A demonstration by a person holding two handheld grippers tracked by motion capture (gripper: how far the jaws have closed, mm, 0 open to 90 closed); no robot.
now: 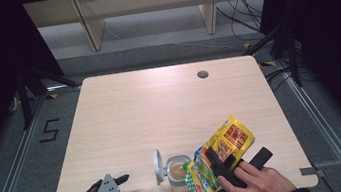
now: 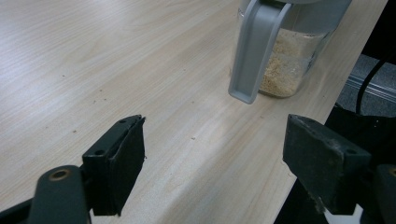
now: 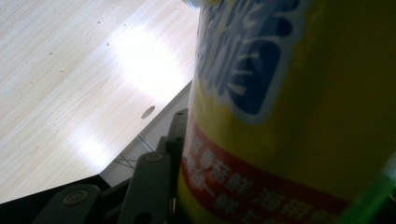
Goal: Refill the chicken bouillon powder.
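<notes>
A clear jar (image 1: 177, 172) with beige crumbs inside stands near the table's front edge, its grey lid (image 1: 157, 166) flipped open to the left. My right gripper (image 1: 239, 160) is shut on a yellow snack bag (image 1: 228, 141), which tilts so that its green-checked end (image 1: 197, 189) sits just right of the jar. In the right gripper view the bag (image 3: 289, 116) presses against my left finger (image 3: 149, 186); the other finger is hidden. My left gripper (image 1: 132, 188) rests open at the front left. Ahead of its jaws (image 2: 219, 158) stand the jar (image 2: 285, 70) and lid (image 2: 254, 51).
The light wooden table (image 1: 160, 107) has a small round cable hole (image 1: 202, 74) at the back right. Its front edge runs right by both hands. Beyond the table are wooden shelf legs and loose cables on a grey floor.
</notes>
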